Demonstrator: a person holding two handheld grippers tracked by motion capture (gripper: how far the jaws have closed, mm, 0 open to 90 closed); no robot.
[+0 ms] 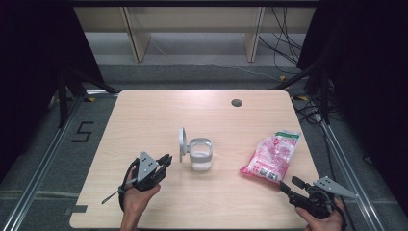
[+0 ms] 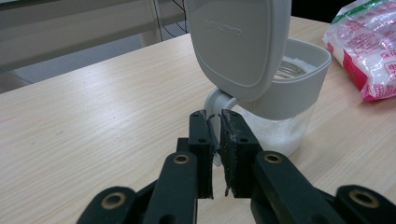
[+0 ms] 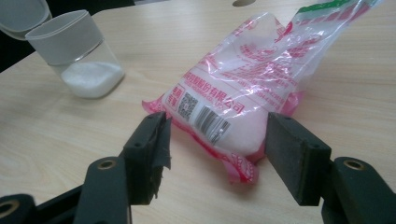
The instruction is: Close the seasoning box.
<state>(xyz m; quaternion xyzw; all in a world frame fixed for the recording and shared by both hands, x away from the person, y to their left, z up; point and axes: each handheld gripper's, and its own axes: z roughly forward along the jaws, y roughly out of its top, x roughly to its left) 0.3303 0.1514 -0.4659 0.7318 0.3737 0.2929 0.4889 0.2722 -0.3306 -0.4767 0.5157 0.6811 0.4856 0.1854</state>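
Observation:
A clear container [image 1: 200, 156] with a grey collar stands mid-table, holding white powder. Its grey flip lid [image 1: 182, 143] stands open and upright on the left side. In the left gripper view the lid [image 2: 238, 42] rises right in front of my left gripper [image 2: 215, 126], whose jaws are shut on the lid's hinge tab [image 2: 218, 100]. A pink and white plastic bag [image 1: 272, 155] of white powder lies to the right. My right gripper [image 3: 217, 140] rests open near the table's front right corner, with the near end of the bag [image 3: 247, 79] between its jaws, untouched.
The wooden table [image 1: 144, 110] has a round cable hole [image 1: 236, 102] at the back right. Bare wood lies left of and behind the container. Cables [image 1: 288, 48] trail on the floor beyond the far right corner.

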